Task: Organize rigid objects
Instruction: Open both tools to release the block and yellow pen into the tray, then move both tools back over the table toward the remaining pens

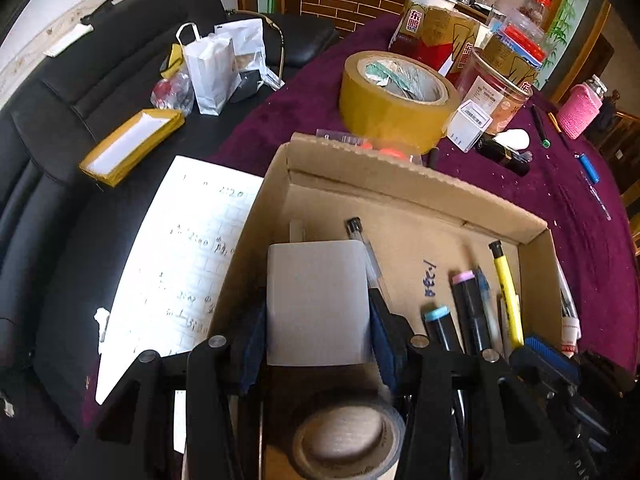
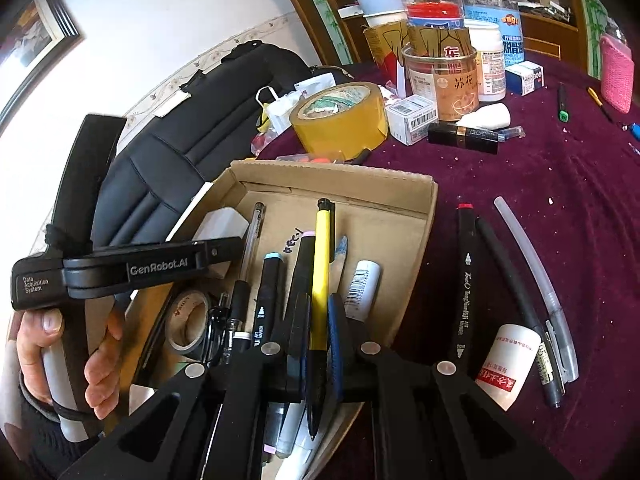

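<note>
Left gripper (image 1: 318, 300) clamps white block (image 1: 318, 300) above cardboard box (image 1: 400, 182); right gripper (image 2: 316, 320) pinches yellow pen (image 2: 320, 272); box's far end bare.

— Bright daylight, perhaps from the upper left; the white wall (image 2: 168, 20) blows out to glare.
— Fisheye bends the edges, corners go black. The small grey tape roll (image 1: 348, 440) nearest the left lens is blurred; the purple velvet tablecloth (image 2: 560, 208) stays sharp.

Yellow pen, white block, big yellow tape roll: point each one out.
yellow pen (image 2: 321, 276): right wrist view, mid-barrel.
white block (image 1: 318, 304): left wrist view, centre of its top face.
big yellow tape roll (image 1: 384, 114): left wrist view, outer wall.
</note>
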Tool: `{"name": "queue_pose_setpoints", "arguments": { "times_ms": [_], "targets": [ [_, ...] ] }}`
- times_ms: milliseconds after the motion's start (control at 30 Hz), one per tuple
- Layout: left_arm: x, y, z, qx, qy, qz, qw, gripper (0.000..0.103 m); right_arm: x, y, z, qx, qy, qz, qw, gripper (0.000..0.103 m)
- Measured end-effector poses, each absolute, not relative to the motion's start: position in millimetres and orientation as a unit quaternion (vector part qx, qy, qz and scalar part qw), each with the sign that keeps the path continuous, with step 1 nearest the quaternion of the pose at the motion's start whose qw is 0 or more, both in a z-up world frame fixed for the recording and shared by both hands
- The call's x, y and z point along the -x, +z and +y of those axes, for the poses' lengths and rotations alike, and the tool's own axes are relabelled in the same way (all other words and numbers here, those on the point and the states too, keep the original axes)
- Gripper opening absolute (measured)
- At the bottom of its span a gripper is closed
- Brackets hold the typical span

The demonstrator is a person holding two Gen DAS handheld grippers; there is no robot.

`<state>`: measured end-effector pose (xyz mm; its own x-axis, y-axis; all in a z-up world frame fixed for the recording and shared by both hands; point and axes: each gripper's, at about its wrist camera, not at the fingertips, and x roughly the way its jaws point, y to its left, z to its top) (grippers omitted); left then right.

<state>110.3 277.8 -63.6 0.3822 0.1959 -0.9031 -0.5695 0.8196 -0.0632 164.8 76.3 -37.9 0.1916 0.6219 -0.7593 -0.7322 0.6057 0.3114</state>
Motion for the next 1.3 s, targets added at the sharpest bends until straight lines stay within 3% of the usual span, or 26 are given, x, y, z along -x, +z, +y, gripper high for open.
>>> {"name": "queue_pose_setpoints", "arguments": {
  "times_ms": [333,467,633,767,867,1067,1300],
  "targets": [
    [-110.3,-63.7,276.3,0.186,0.253,0.5,0.807,0.046,-156.1,-37.0,77.0,0.08,0.437,0.44,0.781,0.01],
    [-108.8,-62.0,273.4,0.181,0.249,0.5,0.809,0.052,-158.2,-35.2,73.9,0.064,0.443,0.437,0.78,0.029],
    [-99.5,-52.3,268.8,0.176,0.252,0.486,0.818,0.059,-159.5,-27.4,67.0,0.04,0.451,0.43,0.781,0.039],
    [-75.5,-31.2,251.0,0.175,0.269,0.45,0.833,0.064,-167.8,-19.6,55.0,0.003,0.458,0.43,0.778,0.04],
    [-51.9,-13.3,229.3,0.199,0.254,0.408,0.854,0.074,-174.8,-8.3,40.2,-0.02,0.455,0.42,0.785,0.042],
    [-24.7,2.2,166.9,0.229,0.176,0.352,0.89,0.076,-195.1,5.9,-1.6,-0.055,0.436,0.42,0.794,0.043],
    [-23.8,-13.4,105.3,0.233,0.102,0.346,0.903,0.076,-206.9,-1.2,-47.8,-0.007,0.379,0.454,0.807,0.043]
  ]
}}
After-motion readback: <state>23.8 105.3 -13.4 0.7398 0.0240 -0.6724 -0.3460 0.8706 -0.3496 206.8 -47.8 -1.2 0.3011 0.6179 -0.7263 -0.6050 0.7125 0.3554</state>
